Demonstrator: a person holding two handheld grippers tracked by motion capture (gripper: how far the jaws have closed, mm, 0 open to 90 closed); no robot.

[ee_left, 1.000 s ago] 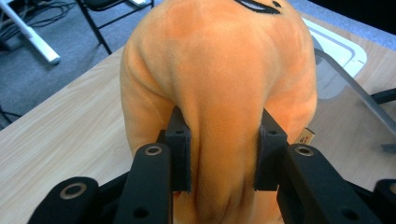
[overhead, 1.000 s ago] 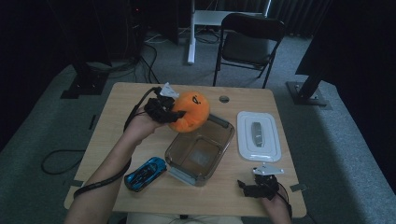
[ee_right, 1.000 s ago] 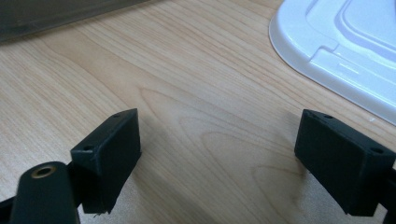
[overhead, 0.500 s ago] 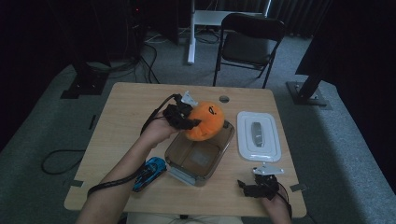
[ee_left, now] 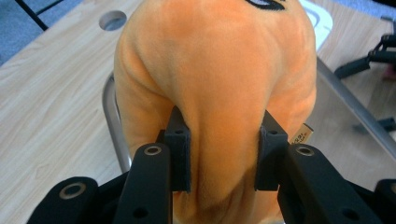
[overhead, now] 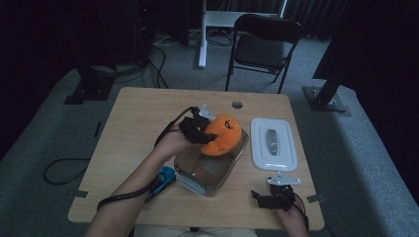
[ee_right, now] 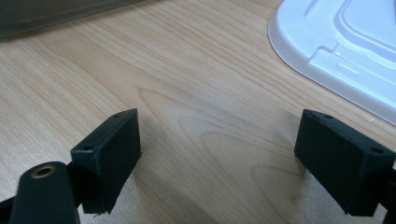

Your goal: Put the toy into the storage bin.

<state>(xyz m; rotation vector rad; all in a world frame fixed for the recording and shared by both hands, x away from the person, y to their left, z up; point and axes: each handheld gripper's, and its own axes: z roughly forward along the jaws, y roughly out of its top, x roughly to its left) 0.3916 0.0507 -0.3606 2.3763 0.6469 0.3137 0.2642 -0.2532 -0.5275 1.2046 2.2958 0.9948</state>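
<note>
No words or numbers are showing clearly enough to read. A small tan tag point(ee_left: 302, 135) is hanging on the orange plush toy point(ee_left: 219, 74), its print staying too tiny to make out.

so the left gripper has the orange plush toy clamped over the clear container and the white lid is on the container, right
Not quite: the white lid lies on the table beside the clear container, as the high view shows. The left gripper does clamp the orange plush toy over it.

The round orange plush toy point(ee_left: 219, 70) is soft, matt, short-piled cloth, dented where the matt black plastic fingers point(ee_left: 180, 149) press it. Beneath it sits a clear, glossy plastic container point(overhead: 210, 170) with a smooth rim. The light wooden table point(ee_right: 187, 93) shows fine grain, satin smooth. Right of the container lies a smooth, slightly glossy white plastic lid point(overhead: 273, 143).
</note>
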